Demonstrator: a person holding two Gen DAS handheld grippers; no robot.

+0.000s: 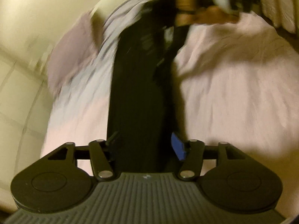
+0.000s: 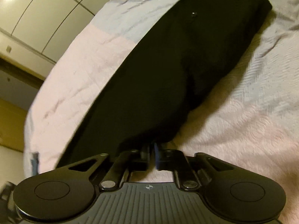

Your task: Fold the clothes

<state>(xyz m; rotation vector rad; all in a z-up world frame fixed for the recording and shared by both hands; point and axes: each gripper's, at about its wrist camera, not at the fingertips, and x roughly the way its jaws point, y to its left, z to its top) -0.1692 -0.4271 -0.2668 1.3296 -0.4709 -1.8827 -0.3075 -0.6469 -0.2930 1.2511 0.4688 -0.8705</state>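
Your left claw [image 1: 145, 147] stood with its jaws apart, straddling the near end of the black trousers [image 1: 138, 97] without pressing on them; the blue pad on one finger [image 1: 178, 147] showed clear of the cloth on the right side. The dark cloth ran between the two fingers, but neither could be seen to pinch it. From that camera the trousers lay as a long, narrow strip running away up the middle of the bed [image 1: 233, 97], on a pale pink quilted cover with a light blue patch [image 1: 89, 85] toward the left. The whole view was smeared, so creases and edges could not be read. At the far end of the strip a person's arm [image 1: 211, 16] reached across the top of the frame, too blurred to tell more.

Your right claw [image 2: 151, 155] had its jaws drawn nearly together just at the lower edge of the black trousers [image 2: 168, 71]. The fingertips sat at the hem of the dark cloth, yet whether any fabric was caught between them could not be made out. In that sharper view the trousers lay flat and diagonal across the bed [image 2: 243, 134], widening toward the upper right, with a small button [image 2: 193, 14] showing near the far end. Cream cupboard doors [image 2: 43, 13] stood beyond the bed at the upper left.
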